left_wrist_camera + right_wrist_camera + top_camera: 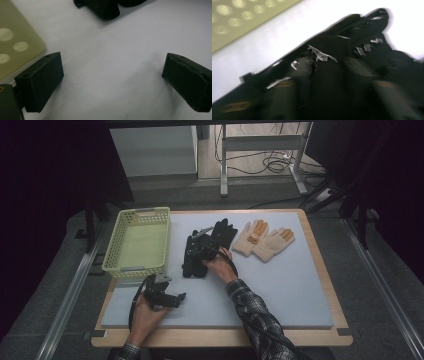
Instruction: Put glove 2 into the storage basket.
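right gripper [200, 251] on black gloves [220, 234], grip unclear | left gripper [172, 299] wide, idle | basket [137, 215] empty, all gloves unsorted

Table: wooden-edged top [320, 270], covered by a pale grey-white mat [280, 290].
Floor: grey carpet [385, 320] at both sides; lighter, paler flooring [260, 150] beyond the far edge.
Rails: metal tracks [65, 305] ran along the floor left and right of the table.
Furniture: white metal frame legs [224, 165] stood behind; a pale cabinet panel [152, 150] beside them.
Cables: black cords [275, 162] lay coiled on the far floor.
Light: dim at the sides, brighter at the back.
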### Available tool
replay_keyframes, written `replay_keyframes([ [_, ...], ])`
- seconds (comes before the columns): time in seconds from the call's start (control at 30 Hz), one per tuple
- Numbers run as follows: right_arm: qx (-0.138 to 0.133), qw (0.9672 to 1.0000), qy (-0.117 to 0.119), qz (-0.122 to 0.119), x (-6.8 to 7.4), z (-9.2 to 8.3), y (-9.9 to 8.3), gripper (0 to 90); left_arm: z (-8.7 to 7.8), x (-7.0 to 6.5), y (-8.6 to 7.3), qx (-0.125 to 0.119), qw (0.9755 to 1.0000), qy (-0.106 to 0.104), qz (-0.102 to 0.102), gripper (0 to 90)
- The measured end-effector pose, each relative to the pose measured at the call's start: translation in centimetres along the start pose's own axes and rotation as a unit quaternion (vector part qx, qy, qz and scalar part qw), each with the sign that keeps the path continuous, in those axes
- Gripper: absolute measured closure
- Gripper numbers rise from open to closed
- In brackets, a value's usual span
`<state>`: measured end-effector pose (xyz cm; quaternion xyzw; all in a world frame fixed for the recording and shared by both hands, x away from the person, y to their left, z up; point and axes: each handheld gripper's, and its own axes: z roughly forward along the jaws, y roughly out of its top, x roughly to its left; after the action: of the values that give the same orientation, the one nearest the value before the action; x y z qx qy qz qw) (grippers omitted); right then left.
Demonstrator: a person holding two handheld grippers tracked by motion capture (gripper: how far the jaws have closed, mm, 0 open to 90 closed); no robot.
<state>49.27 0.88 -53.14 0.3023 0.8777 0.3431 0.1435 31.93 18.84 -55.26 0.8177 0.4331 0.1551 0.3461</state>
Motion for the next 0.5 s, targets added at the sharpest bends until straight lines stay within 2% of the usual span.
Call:
replay_keyframes([
  [0.03,-0.001,1.0,-0.002,0.006,-0.1,-0.1,-0.1,75.7,0.0,0.0,0.0,0.0,1.0,0.0,0.0,3.7],
  [0.13,0.001,1.0,-0.004,0.002,0.2,-0.2,0.0,78.5,0.0,0.0,0.0,0.0,1.0,0.0,0.0,3.7],
  [0.23,0.003,0.9999,-0.006,-0.013,0.6,-0.5,0.1,79.7,0.0,0.0,0.0,0.001,1.0,0.0,0.0,3.8],
  [0.5,-0.026,0.9993,0.022,-0.016,1.7,-3.0,0.9,79.8,0.0,0.0,0.0,0.001,1.0,0.0,0.0,3.8],
])
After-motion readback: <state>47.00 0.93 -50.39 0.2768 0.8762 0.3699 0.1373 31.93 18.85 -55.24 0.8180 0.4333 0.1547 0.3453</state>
